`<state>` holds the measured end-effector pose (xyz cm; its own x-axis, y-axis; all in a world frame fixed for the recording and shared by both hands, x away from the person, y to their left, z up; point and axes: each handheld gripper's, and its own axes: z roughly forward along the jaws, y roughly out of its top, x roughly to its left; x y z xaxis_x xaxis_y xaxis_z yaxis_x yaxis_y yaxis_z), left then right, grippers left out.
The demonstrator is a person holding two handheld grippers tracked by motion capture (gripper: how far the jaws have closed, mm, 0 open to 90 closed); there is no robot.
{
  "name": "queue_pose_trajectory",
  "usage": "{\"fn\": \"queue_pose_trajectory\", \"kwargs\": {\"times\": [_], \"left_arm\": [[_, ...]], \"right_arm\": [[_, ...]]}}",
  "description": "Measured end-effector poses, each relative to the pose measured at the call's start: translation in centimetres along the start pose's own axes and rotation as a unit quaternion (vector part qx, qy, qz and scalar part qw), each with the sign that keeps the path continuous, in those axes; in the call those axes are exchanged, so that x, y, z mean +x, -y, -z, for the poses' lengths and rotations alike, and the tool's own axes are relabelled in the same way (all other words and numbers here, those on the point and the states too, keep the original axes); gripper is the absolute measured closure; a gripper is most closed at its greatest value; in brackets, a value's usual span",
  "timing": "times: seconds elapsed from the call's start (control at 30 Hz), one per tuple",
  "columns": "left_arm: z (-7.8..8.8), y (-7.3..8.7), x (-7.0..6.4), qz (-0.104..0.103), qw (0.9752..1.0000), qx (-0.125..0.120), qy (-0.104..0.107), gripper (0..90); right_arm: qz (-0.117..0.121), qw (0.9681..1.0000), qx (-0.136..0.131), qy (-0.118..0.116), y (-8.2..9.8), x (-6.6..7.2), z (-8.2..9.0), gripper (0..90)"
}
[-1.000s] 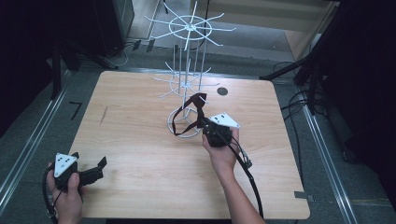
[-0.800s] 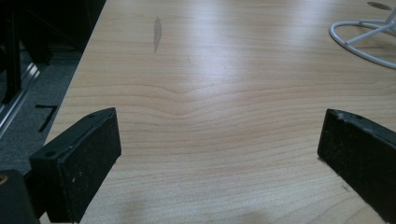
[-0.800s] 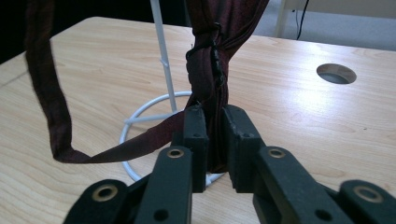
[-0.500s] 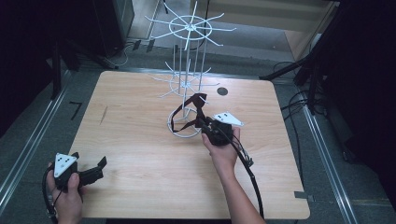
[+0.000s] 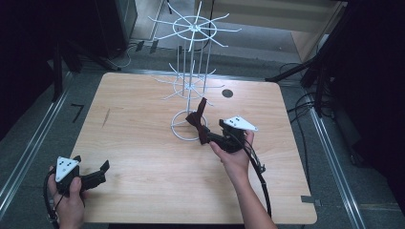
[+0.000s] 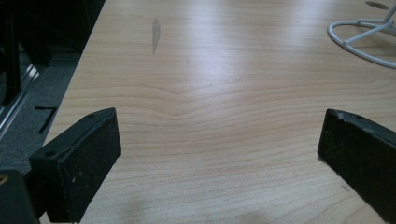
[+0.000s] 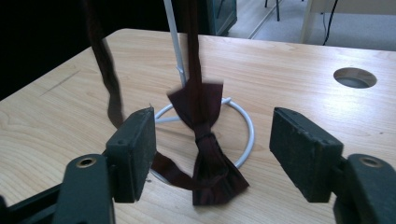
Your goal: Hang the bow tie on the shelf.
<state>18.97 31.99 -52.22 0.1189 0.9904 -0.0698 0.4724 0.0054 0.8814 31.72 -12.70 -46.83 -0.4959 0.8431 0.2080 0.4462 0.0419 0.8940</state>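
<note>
A dark maroon bow tie (image 5: pixel 197 120) hangs by its strap at the white wire rack (image 5: pixel 190 81), its lower end down by the rack's base ring (image 5: pixel 177 130). My right gripper (image 5: pixel 206 135) is right behind it. In the right gripper view its jaws have just been opening: the right gripper (image 7: pixel 212 127) is open, with the bow tie (image 7: pixel 205 149) between the pads and touching neither. The strap rises out of view beside the rack's pole. My left gripper (image 5: pixel 101 172) rests at the table's front left corner; in its own view the left gripper (image 6: pixel 219 140) is open over bare wood.
The wooden table (image 5: pixel 143 152) has a round cable hole (image 5: pixel 227 93) behind the rack. The rack's thin white arms spread at two levels above the table. Dark floor, rails and cables lie around the table's edges. A cable trails from my right gripper toward the front edge.
My right gripper's jaws have spread apart and let go of the bow tie, which stays between them. The left hand has not moved.
</note>
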Motion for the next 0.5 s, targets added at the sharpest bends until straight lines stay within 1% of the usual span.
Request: {"fn": "queue_pose_trajectory", "kwargs": {"times": [0.03, 0.07, 0.17, 0.33, 0.37, 0.4, 0.5], "left_arm": [[0.0, 0.0, 0.0, 0.0, 1.0, 0.0, 0.0, 0.1], [0.0, 0.0, 0.0, -0.001, 1.0, -0.001, 0.0, 0.1], [0.0, 0.0, 0.0, -0.001, 1.0, -0.002, 0.0, 0.1], [0.0, 0.0, 0.0, -0.001, 1.0, -0.001, 0.0, 0.1], [0.0, 0.0, 0.0, -0.001, 1.0, -0.001, 0.0, 0.1], [0.0, 0.0, 0.0, -0.002, 1.0, 0.001, 0.0, 0.1], [0.0, 0.0, -0.1, -0.004, 1.0, 0.001, -0.001, 0.1]], "right_arm": [[0.0, 1.0, 0.0, 0.0, 0.0, 0.0, 0.0, 29.6], [-0.001, 1.0, -0.001, -0.001, 0.1, -0.2, 0.4, 28.0], [-0.004, 1.0, -0.003, -0.001, 0.3, -0.5, 1.1, 27.1], [-0.006, 0.9999, -0.003, 0.008, 0.8, -1.4, 2.3, 25.6], [-0.006, 0.9999, -0.003, 0.008, 0.8, -1.4, 2.3, 25.6], [-0.008, 0.9999, -0.007, 0.011, 1.0, -1.8, 2.8, 25.6], [-0.013, 0.9997, -0.011, 0.017, 1.3, -2.5, 3.6, 25.6]]}}
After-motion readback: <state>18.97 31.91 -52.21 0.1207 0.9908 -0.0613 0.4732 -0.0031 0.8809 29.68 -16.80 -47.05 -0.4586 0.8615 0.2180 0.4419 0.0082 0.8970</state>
